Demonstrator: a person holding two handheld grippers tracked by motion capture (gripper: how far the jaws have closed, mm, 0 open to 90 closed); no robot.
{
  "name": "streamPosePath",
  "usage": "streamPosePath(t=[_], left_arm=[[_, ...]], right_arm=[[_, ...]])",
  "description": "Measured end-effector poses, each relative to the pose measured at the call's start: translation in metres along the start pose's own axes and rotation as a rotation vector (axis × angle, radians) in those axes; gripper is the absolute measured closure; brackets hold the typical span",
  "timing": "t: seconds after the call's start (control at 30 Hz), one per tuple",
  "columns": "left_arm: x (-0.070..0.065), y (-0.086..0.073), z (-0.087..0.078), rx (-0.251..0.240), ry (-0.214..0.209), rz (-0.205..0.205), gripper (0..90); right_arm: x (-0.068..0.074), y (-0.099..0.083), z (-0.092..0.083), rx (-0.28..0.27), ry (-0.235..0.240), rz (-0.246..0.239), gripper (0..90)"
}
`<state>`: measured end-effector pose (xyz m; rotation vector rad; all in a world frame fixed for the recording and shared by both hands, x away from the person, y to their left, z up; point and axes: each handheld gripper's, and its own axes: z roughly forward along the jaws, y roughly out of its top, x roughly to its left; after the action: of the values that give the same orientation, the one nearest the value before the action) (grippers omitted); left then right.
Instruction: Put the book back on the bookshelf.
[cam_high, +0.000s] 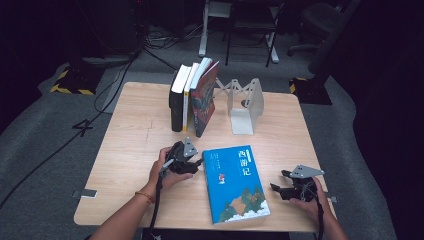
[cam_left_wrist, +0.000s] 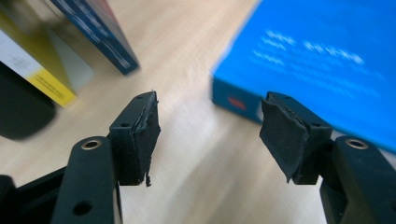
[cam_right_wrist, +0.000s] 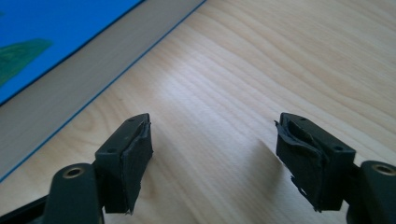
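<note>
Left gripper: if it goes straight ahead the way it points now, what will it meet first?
Probably the spine corner of the blue book lying flat on the table. The left gripper is open, nothing between its jaws; depth is unclear.

Right gripper (cam_right_wrist: 212, 158) fingers spread empty above table (cam_right_wrist: 261, 70), beside blue book (cam_right_wrist: 70, 70).

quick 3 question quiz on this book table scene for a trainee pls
1. True or false: the blue book lies flat on the table.
2. What is between the pads of the right gripper: A) the book's page edge, B) nothing, C) a cable?
3. Which gripper is closest to the blue book's spine?

Key: 1 true. 2 B, only bare wood shows between them. 3 the left gripper, at the book's top left corner, jaws apart.
</note>
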<state>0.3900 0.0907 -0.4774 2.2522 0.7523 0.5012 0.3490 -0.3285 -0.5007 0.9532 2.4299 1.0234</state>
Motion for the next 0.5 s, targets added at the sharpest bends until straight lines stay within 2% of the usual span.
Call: streamPosePath(t=[0.1,0.23,0.33,0.5], left_arm=[[-0.007,-0.008,-0.006,0.005,-0.029,0.011,35.9],[-0.016,-0.016,-0.011,0.009,-0.069,0.019,34.6],[-0.022,-0.021,-0.013,0.001,-0.087,0.031,34.3],[-0.025,-0.023,-0.008,0.007,-0.090,0.034,33.1]], right_arm=[[0.005,0.001,0.000,0.011,0.052,-0.038,27.0],[0.010,0.002,-0.001,0.020,0.084,-0.063,26.8],[0.013,0.002,0.000,0.023,0.126,-0.081,26.4],[0.018,0.004,0.001,0.028,0.156,-0.105,23.9]])
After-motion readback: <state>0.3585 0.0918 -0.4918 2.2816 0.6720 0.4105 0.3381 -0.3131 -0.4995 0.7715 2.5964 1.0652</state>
